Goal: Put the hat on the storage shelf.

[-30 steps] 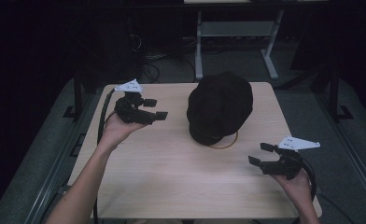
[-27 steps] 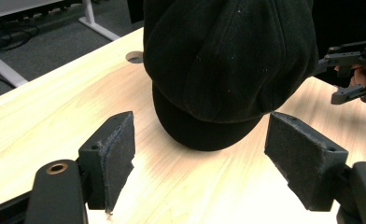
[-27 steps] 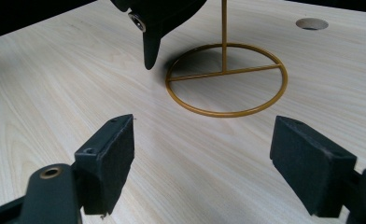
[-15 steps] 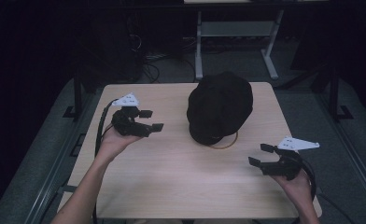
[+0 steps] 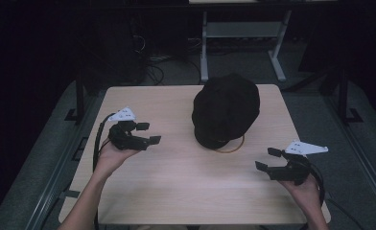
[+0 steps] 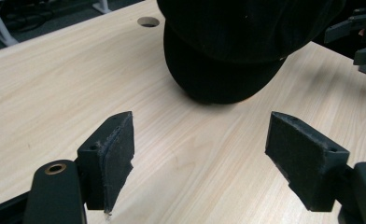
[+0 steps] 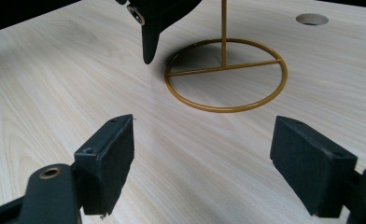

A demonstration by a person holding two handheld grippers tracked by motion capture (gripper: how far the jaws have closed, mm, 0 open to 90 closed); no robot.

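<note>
Meanwhile, black cap [image 5: 226, 108] atop gold stand [image 7: 225, 74].

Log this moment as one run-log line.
left gripper: open, empty, left of black cap | right gripper: open, empty | cap on gold stand | table

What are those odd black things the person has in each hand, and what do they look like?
Each is a black handheld gripper: left gripper, right gripper. Both have two blocky jaws faced with dark padding, brass-coloured pivot rivets, a pale grey three-cornered plate with small dots on top, and a trailing black cable. The forearms are bare, no sleeves.
</note>
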